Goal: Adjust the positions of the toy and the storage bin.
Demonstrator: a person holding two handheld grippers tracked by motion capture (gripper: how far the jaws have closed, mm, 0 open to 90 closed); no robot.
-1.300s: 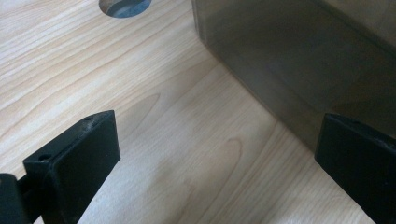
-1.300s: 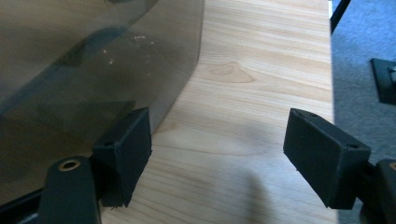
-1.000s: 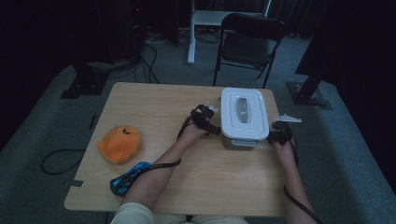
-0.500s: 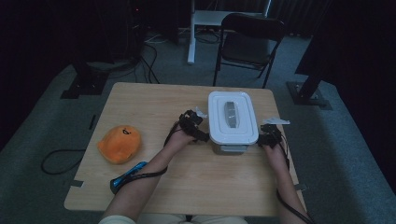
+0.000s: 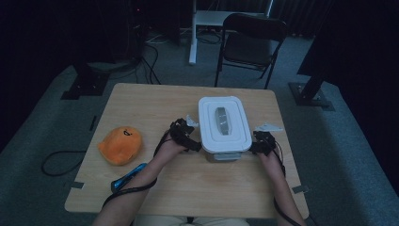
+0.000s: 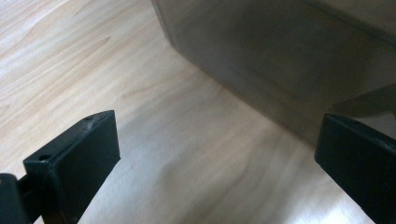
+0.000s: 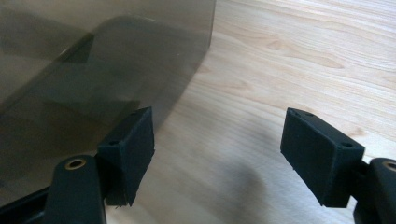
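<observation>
Lidded box (image 5: 224, 127) between left claw (image 5: 195, 147) and right claw (image 5: 251, 149)

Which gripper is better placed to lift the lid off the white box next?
Neither clearly: left gripper and right gripper flank the lidded box evenly, jaws open, nothing between them. Probably a two-handed job.

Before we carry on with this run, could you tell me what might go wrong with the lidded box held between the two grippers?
1. The left gripper and right gripper flank the white lidded box with jaws open, pressing its sides instead of clamping, so it could slip or twist.
2. The box sits toward the table's right half; an uneven push might drive it toward that edge.
3. The lid could pop loose if squeezed unevenly.
</observation>
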